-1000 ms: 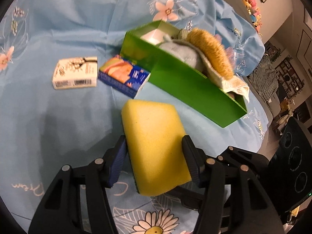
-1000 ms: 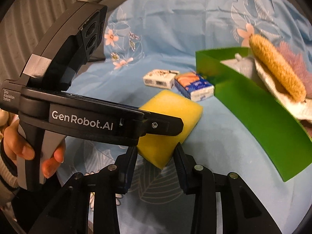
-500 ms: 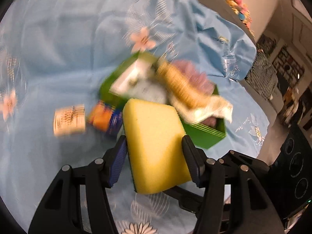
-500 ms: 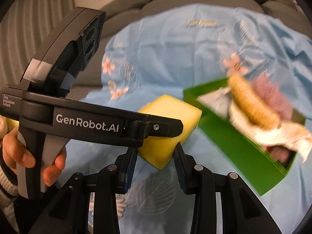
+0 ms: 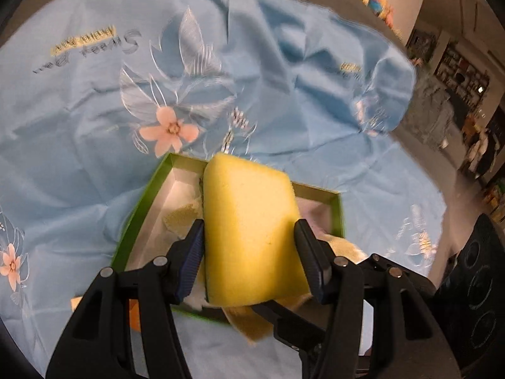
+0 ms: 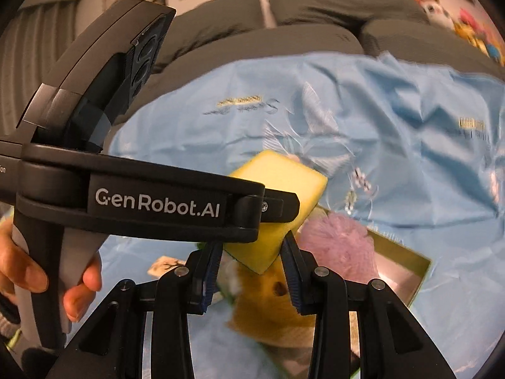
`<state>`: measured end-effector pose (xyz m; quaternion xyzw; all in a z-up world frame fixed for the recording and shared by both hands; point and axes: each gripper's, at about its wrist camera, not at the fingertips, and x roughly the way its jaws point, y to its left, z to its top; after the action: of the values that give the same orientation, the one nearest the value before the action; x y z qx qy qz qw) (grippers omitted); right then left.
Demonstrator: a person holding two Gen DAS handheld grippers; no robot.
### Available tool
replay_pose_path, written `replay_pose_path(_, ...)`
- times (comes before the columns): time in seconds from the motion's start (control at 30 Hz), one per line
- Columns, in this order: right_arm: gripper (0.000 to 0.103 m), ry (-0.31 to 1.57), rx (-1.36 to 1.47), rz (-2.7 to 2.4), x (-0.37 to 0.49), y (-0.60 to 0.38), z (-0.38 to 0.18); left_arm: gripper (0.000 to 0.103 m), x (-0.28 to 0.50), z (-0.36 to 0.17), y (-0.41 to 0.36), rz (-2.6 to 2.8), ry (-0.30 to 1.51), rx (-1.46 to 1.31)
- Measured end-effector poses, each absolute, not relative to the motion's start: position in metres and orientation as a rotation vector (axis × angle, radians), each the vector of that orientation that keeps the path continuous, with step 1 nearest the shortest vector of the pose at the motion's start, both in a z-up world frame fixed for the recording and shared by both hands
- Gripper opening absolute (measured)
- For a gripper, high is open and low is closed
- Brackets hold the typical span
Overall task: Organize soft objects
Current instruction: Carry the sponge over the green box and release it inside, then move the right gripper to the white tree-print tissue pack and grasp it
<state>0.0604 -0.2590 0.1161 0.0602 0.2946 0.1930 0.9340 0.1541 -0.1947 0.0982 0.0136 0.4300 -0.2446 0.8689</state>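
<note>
The left claw (image 5: 249,252) is closed on a yellow sponge (image 5: 252,237), its blue-padded fingers pressing the two long sides near the sponge's near end, so most of the block sticks out ahead of the claw and hangs over the green box (image 5: 143,207) that sits below and ahead on the blue flowered cloth (image 5: 94,110). The box already holds a beige towel (image 5: 180,219) to the left of the claw and other soft things under it; in the right wrist view a pink fluffy piece (image 6: 341,243) lies in the box just beyond the sponge. The right claw (image 6: 251,273) is empty, its fingers parted about halfway, and it hovers close behind the sponge's near corner without gripping it, as far as the blurred picture shows. The step in hand looks like setting the sponge into the box. To do it well, I would lower the left claw until the sponge's far end rests on the contents or the bare floor at the box's left, keep the block level with the box's length so it does not catch the green rim, and part the fingers only once it is bedded. The sponge should spring back on release, so a gentle opening seems wise; the right claw could steady the light box wall if it shifts.
</note>
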Motion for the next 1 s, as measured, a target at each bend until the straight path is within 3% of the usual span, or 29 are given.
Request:
replay_pose_path(0.13, 0.039, 0.690, 0.191, 0.363, 0.090, -0.264, 0.089, 0.055, 0.180, 0.075, -0.198, -0.488, 0.955, -0.025)
replay_pose_path(0.3, 0.040, 0.746, 0.228, 0.323, 0.104, -0.264, 0.071, 0.065, 0.190, 0.060, -0.201, -0.440, 0.955, -0.009)
replay_pose_path(0.37, 0.045, 0.756, 0.233, 0.312, 0.106, -0.262, 0.067, 0.091, 0.190, 0.058, -0.200, -0.408, 0.952, -0.006)
replay_pose_path(0.4, 0.047, 0.758, 0.225, 0.303, 0.106, -0.261, 0.066, 0.094, 0.190, 0.058, -0.197, -0.400, 0.955, -0.019)
replay_pose_path(0.47, 0.057, 0.758, 0.202, 0.272, 0.104, -0.261, 0.067, 0.095, 0.186, 0.062, -0.186, -0.414, 0.945, -0.073)
replay_pose_path(0.63, 0.058, 0.744, 0.172, 0.262, 0.093, -0.269, 0.082, 0.102, 0.161, 0.091, -0.151, -0.397, 0.849, -0.118)
replay_pose_path(0.77, 0.058, 0.706, 0.107, 0.203, 0.073, -0.273, 0.099, 0.102, 0.129, 0.110, -0.115, -0.353, 0.788, -0.106)
replay_pose_path(1.0, 0.062, 0.603, 0.087, 0.350, 0.037, -0.258, 0.126, 0.102, 0.079, 0.086, -0.050, -0.224, 0.767, -0.159)
